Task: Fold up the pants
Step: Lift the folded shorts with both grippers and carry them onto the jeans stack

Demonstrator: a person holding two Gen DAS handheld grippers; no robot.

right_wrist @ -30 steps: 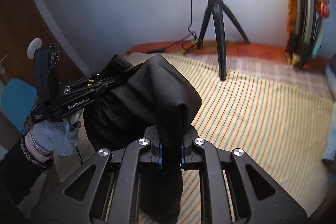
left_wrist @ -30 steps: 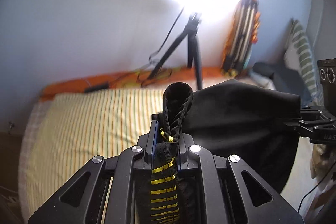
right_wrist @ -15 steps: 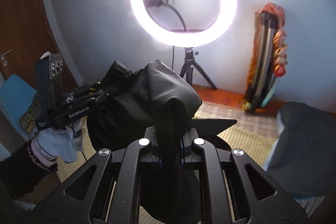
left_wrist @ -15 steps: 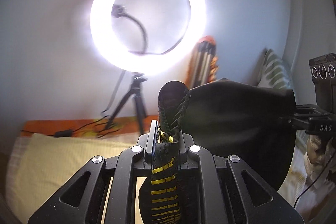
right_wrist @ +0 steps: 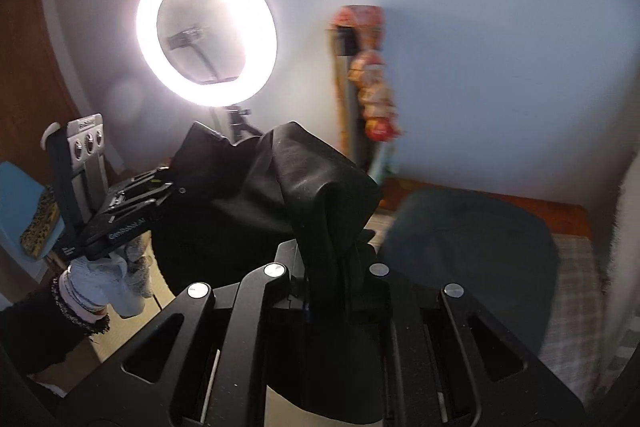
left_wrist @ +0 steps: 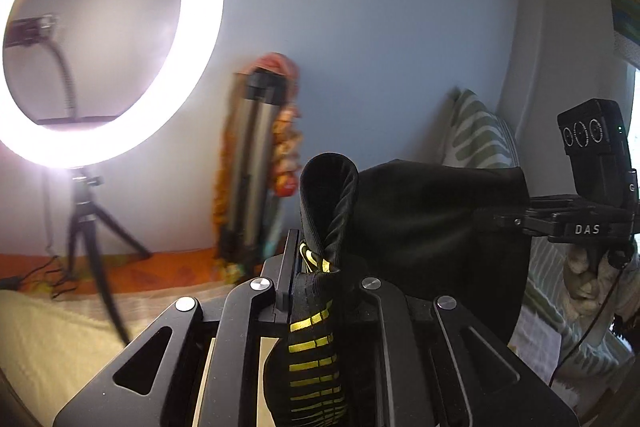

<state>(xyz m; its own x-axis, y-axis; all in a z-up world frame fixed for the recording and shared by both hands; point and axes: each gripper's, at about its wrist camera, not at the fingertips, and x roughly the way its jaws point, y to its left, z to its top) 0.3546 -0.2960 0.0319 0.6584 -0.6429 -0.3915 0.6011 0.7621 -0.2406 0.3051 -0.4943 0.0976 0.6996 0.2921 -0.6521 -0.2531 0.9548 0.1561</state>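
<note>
The black pants (left_wrist: 432,223) hang in the air between both grippers, high above the bed. My left gripper (left_wrist: 324,267) is shut on the elastic waistband with yellow stripes (left_wrist: 316,355). My right gripper (right_wrist: 336,267) is shut on a bunch of black pants fabric (right_wrist: 316,187). The right gripper also shows in the left wrist view (left_wrist: 516,221), clamped on the cloth's far edge. The left gripper shows in the right wrist view (right_wrist: 168,187), clamped on the other edge.
A lit ring light on a tripod (left_wrist: 92,39) stands by the wall behind the bed (left_wrist: 48,339). Folded stands with a colourful garland (left_wrist: 260,163) lean on the wall. A dark cushion (right_wrist: 472,251) and a striped pillow (left_wrist: 476,139) lie to the right.
Both grippers have lifted and tilted upward with the pants; the bed has dropped out of view and the ring light has shifted left. Both stay shut on the pants.
</note>
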